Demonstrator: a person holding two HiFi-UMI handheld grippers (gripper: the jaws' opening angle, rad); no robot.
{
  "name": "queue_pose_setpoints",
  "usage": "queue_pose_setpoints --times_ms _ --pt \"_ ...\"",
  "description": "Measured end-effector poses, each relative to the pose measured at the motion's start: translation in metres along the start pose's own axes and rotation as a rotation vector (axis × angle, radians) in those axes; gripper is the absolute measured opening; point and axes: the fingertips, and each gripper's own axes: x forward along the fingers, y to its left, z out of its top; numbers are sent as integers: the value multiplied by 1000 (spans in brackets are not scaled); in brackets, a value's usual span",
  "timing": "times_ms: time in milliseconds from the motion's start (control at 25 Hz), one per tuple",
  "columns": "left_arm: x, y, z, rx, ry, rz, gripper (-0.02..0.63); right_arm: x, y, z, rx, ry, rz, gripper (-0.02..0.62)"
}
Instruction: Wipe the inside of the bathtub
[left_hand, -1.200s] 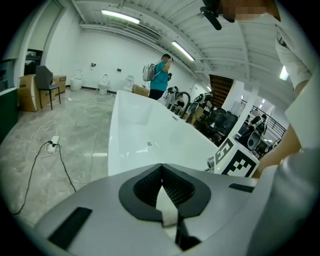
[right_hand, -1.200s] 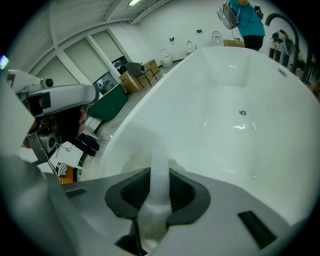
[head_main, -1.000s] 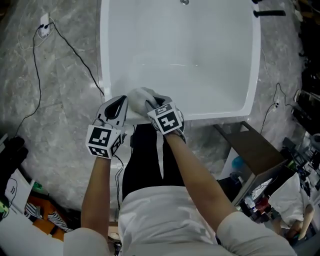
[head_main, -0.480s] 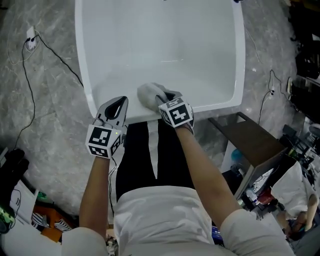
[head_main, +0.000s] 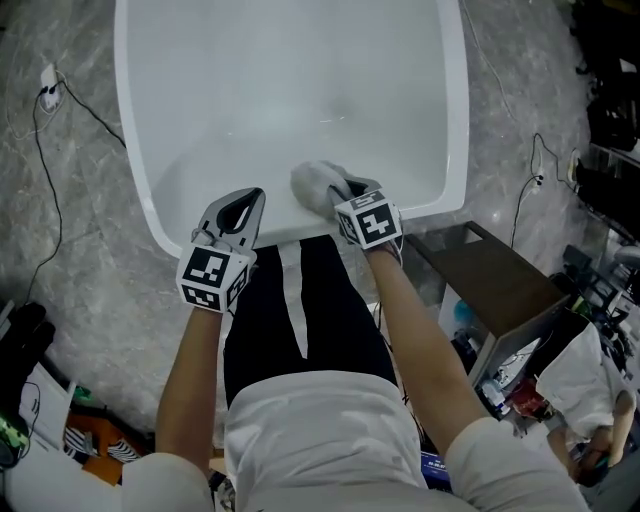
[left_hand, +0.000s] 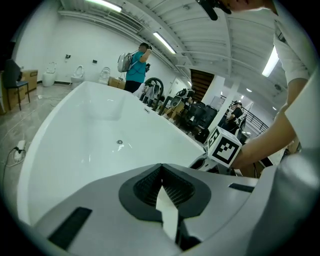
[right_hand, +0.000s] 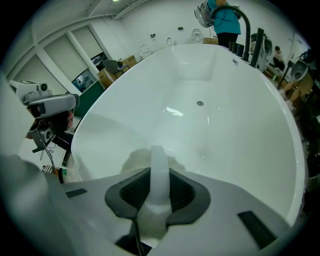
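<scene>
Two tongs work at the near rim of the white bathtub (head_main: 455, 120). The right tongs (head_main: 348, 192) are clamped on a pale cloth (head_main: 316, 183) that lies against the tub's near inner wall, just inside the rim. The left tongs (head_main: 250, 200), closed on nothing, are over that same rim, apart from the cloth. Past the cloth, smooth basin stretches to the drain (right_hand: 200, 103).

floor: grey marble floor (head_main: 70, 250) | black cables (head_main: 92, 112) lying across it | dark box (head_main: 495, 285) on right | white walls (left_hand: 75, 45) | ceiling strip lights (left_hand: 162, 42) | toilets (left_hand: 50, 77) by far wall | windows (right_hand: 65, 57)
</scene>
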Motion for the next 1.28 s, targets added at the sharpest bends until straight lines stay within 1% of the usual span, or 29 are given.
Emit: queue_pose_setpoints --times_ms 440,680,920,1040,1280 --pt "55 -50 21 21 5 -53 12 -39 -88 -33 42 10 -60 100" --pt "77 -63 28 22 10 -66 12 -55 -129 -46 28 32 -94 100" --pt "100 -82 27 22 36 -114 12 -63 -156 -56 -32 72 -141 100" --pt "111 -95 30 34 36 -129 12 -67 -166 -60 -43 84 -157 100" --pt "123 -105 30 50 36 -137 12 -58 -170 -59 -88 145 -168 100"
